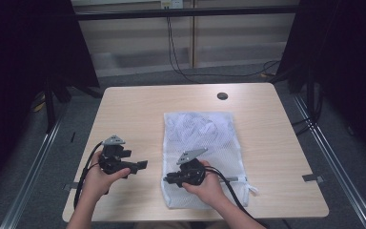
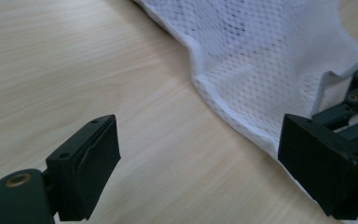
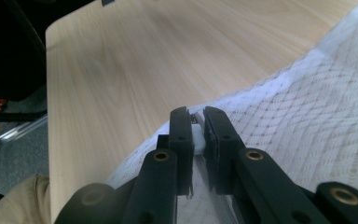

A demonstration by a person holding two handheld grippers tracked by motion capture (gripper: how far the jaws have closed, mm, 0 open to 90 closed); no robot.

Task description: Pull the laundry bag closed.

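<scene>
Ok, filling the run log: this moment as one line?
left gripper open over table | right gripper shut on mesh bag edge

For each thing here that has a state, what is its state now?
Mesh bag: flat on the table, edge pinched.
Left gripper: open, holding nothing, over bare wood beside the bag.
Right gripper: shut on a small white part at the bag's edge.

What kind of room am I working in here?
Probably a lab or recording booth, not a home: a bare wooden table with dark curtains on both sides, loose cables across grey carpet behind, and a white mesh bag.
</scene>
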